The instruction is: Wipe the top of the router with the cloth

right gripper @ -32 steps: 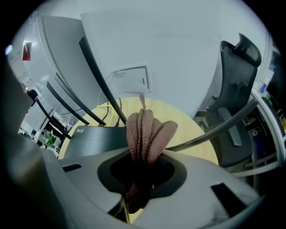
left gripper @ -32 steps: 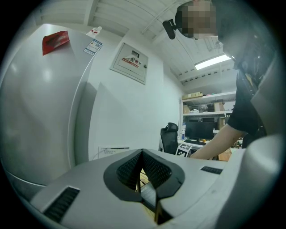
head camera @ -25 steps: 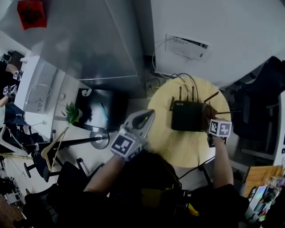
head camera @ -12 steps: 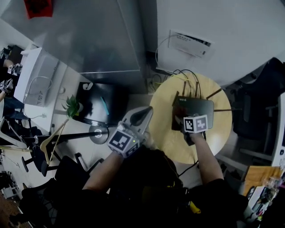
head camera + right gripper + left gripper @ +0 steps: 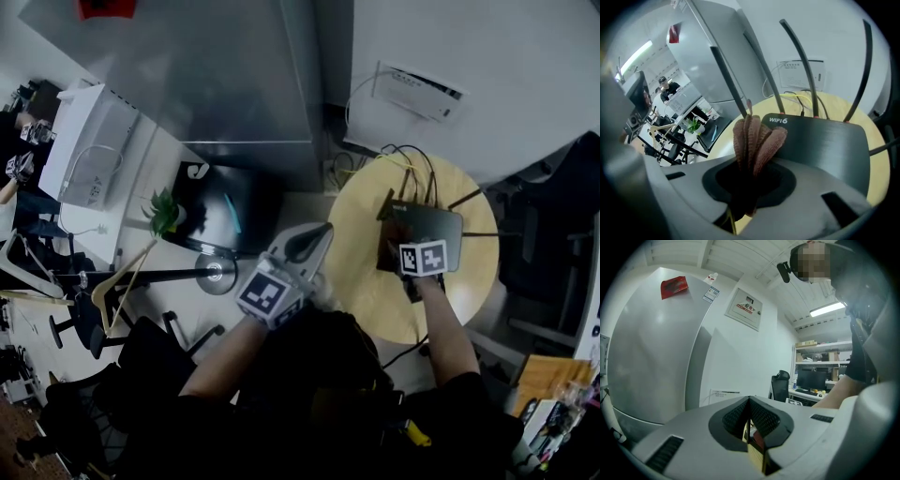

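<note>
The router (image 5: 825, 140) is a flat black box marked "WIFI 6", lying on the far half of a round yellow table (image 5: 370, 291). Its thin antennas (image 5: 802, 65) stand up along the back edge, and cables (image 5: 412, 164) run from there towards the wall. The right gripper (image 5: 749, 185) pinches a folded brown cloth (image 5: 754, 138), which sticks out of the jaws in ribbed folds over the router's left end. Whether the cloth presses on the top cannot be told. In the head view this gripper's marker cube covers the near edge of the router.

The left gripper (image 5: 314, 242) hangs off the table's left rim over the floor, its jaws pressed together with nothing between them.

Beyond the table stands a tall grey fridge (image 5: 216, 75) with a red sticker (image 5: 673, 287) near its top. Beside it is a white wall with a small white box (image 5: 417, 89) and a framed notice (image 5: 746, 308). On the pale floor to the left are a black case (image 5: 220, 216), a potted plant (image 5: 167, 211) and a wooden hanger (image 5: 122, 286). Further off are a black office chair (image 5: 779, 384) and a desk with a monitor (image 5: 812, 379).
</note>
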`<move>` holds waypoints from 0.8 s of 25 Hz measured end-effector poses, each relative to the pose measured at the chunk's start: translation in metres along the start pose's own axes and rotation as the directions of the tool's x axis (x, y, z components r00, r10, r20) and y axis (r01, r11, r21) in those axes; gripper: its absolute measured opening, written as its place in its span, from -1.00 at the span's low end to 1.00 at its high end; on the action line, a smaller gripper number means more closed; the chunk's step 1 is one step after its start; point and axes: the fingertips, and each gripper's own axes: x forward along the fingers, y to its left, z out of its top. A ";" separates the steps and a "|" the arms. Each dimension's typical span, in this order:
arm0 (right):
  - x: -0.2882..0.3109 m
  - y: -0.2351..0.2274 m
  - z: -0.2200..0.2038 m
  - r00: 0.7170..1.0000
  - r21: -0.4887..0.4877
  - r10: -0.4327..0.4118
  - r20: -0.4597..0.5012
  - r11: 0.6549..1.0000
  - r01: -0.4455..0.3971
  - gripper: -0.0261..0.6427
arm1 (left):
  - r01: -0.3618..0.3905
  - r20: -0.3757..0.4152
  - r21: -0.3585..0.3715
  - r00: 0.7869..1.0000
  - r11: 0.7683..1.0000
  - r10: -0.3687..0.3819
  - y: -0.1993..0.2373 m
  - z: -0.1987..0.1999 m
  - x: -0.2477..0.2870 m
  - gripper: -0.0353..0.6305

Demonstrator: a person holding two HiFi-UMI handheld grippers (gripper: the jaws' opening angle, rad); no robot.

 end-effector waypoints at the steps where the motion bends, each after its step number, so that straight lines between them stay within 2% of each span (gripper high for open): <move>1: -0.002 -0.004 -0.001 1.000 -0.009 -0.015 -0.003 1.000 0.015 -0.72 | 0.003 0.000 0.001 1.000 1.000 -0.003 -0.001 -0.001 0.001 -0.90; 6: -0.011 -0.025 -0.007 0.998 -0.028 -0.067 -0.007 0.997 0.067 -0.72 | 0.018 0.000 0.001 1.000 1.000 -0.018 -0.006 -0.001 0.005 -0.90; 20: -0.042 -0.090 -0.026 0.988 0.075 -0.154 0.022 0.986 0.152 -0.71 | 0.063 -0.018 0.040 0.998 0.997 -0.063 -0.022 0.002 0.024 -0.90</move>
